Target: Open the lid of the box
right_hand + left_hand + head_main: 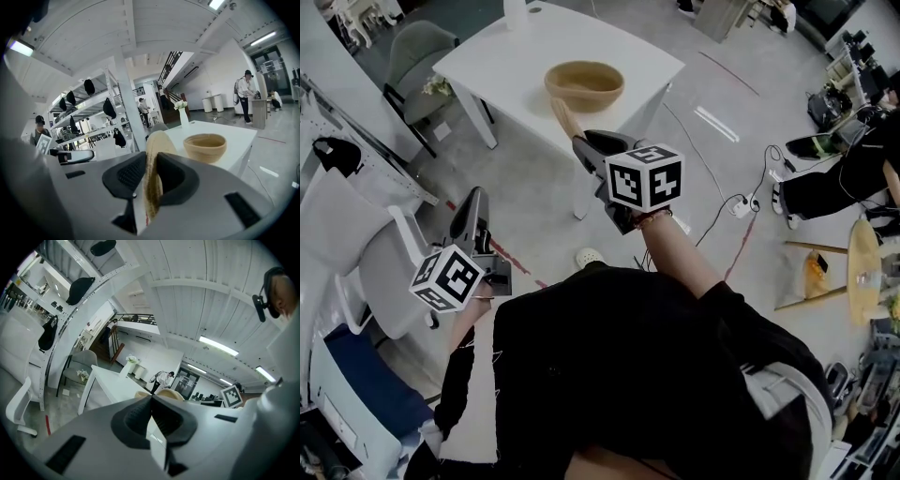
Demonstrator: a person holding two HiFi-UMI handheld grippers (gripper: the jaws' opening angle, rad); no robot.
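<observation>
The box is a round woven basket [584, 84] [205, 146] standing open on the white table [516, 56]. Its flat woven lid [564, 117] [157, 140] is held edge-on, off the basket, with my right gripper [581, 142] [151, 154] shut on it. The lid hangs in the air just in front of the table's near edge. My left gripper [476, 199] [151, 397] is lower and to the left, over the floor, jaws shut with nothing between them. In the left gripper view the basket's rim [169, 393] peeks up behind the jaws.
A grey armchair [422, 47] stands left of the table, and a white office chair [375, 272] is near my left gripper. A shelving rack [356, 141] runs along the left. Cables and a power strip [741, 206] lie on the floor; a seated person [853, 169] is at right.
</observation>
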